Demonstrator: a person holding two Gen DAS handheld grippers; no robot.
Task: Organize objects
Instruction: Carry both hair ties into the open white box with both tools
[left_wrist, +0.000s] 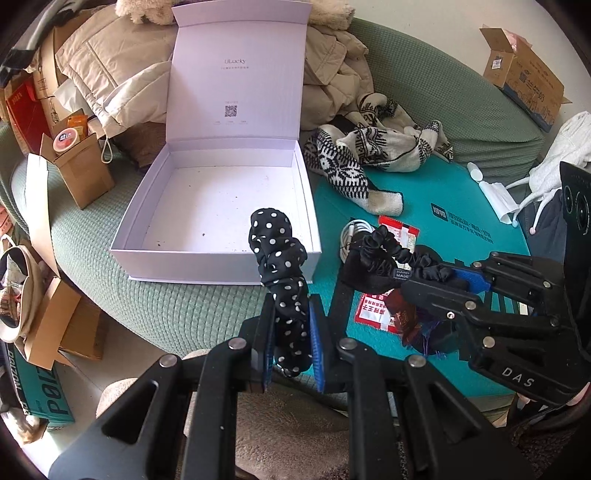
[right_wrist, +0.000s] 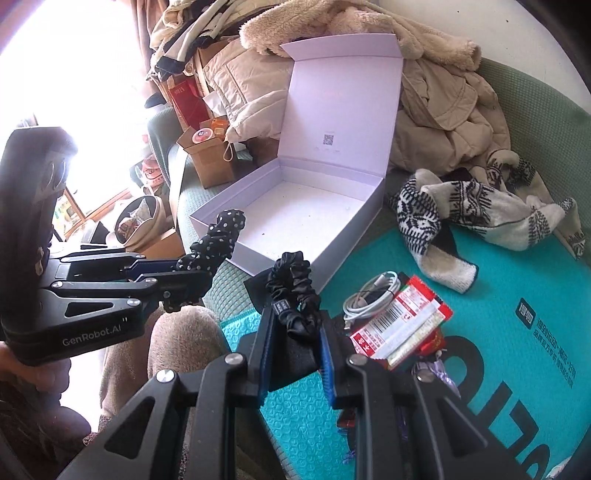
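An open white box (left_wrist: 207, 210) (right_wrist: 295, 221) sits on the green cushion, lid propped upright, its inside bare. My left gripper (left_wrist: 293, 332) (right_wrist: 192, 275) is shut on a black scrunchie with white dots (left_wrist: 280, 258) (right_wrist: 218, 240), held in the air just short of the box's near wall. To its right my right gripper (right_wrist: 295, 343) (left_wrist: 448, 278) is shut on a plain black scrunchie (right_wrist: 293, 291) (left_wrist: 388, 254) with a black cloth piece hanging from it, over the teal mat (right_wrist: 498, 280) (left_wrist: 443, 192).
On the mat lie a white cable (right_wrist: 373, 295), red-and-white packets (right_wrist: 402, 325) and a patterned knit scarf (right_wrist: 461, 214) (left_wrist: 354, 155). Beige coats (right_wrist: 443, 103) pile behind the box. Cardboard boxes (left_wrist: 77, 173) and bags crowd the left; another carton (left_wrist: 524, 74) stands far right.
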